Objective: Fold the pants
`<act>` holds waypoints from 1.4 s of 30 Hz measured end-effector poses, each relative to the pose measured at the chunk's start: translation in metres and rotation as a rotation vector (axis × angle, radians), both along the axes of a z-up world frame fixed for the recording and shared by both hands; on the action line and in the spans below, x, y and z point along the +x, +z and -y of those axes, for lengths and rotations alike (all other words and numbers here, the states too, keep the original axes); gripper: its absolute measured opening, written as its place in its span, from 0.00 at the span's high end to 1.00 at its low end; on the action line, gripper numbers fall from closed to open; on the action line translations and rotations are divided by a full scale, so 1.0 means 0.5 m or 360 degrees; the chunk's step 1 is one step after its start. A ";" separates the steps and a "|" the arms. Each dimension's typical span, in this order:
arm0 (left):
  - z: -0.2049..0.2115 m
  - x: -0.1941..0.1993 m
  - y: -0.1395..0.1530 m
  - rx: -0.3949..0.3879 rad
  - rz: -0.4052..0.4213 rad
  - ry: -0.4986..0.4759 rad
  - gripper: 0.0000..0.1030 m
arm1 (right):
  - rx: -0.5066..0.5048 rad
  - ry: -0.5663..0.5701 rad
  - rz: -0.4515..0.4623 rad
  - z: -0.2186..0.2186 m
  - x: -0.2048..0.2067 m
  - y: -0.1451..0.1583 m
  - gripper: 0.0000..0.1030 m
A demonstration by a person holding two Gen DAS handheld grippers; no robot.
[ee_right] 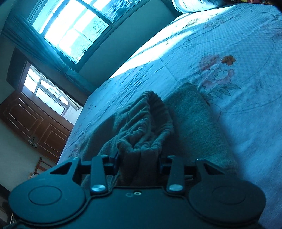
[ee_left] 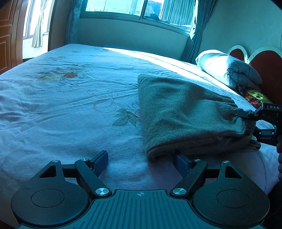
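Note:
Grey fleece pants [ee_left: 185, 116] lie folded on the bed at the right of the left wrist view. My left gripper [ee_left: 141, 162] is open and empty, low over the sheet; its right finger touches the near folded corner of the pants. My right gripper [ee_left: 246, 121] shows at the right edge, its jaws around the gathered waistband end. In the right wrist view my right gripper [ee_right: 139, 162] has the bunched waistband [ee_right: 146, 126] between its fingers, with the rest of the pants [ee_right: 193, 119] lying beyond.
The bed has a pale floral sheet [ee_left: 70, 105]. A rolled white quilt [ee_left: 229, 68] and a red headboard [ee_left: 264, 70] are at the far right. A window with curtains [ee_left: 137, 8] is behind, and a wooden door [ee_left: 7, 35] at left.

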State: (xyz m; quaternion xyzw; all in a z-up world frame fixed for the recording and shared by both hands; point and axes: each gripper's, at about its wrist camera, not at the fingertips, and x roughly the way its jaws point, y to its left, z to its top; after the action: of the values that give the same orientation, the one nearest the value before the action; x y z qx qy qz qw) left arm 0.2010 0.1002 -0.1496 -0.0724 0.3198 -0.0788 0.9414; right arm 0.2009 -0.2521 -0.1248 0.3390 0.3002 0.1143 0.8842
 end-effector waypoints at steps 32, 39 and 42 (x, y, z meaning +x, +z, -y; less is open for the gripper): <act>0.025 0.025 -0.014 0.0100 -0.0022 0.0063 0.15 | 0.0102 -0.0197 0.0016 0.120 -0.013 -0.069 0.76; -0.057 -0.018 0.018 -0.0025 0.0026 0.0225 0.16 | -0.0144 -0.0343 0.0167 0.125 -0.056 0.013 0.70; -0.065 0.003 0.033 -0.0002 0.0080 0.0247 0.15 | -0.0187 -0.0336 0.0280 0.127 -0.048 0.054 0.69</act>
State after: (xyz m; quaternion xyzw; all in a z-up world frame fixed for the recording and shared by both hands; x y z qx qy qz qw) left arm 0.2026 0.1326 -0.1330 -0.0954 0.2896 -0.0077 0.9524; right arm 0.1766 -0.3156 -0.0979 0.3051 0.1906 0.0323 0.9325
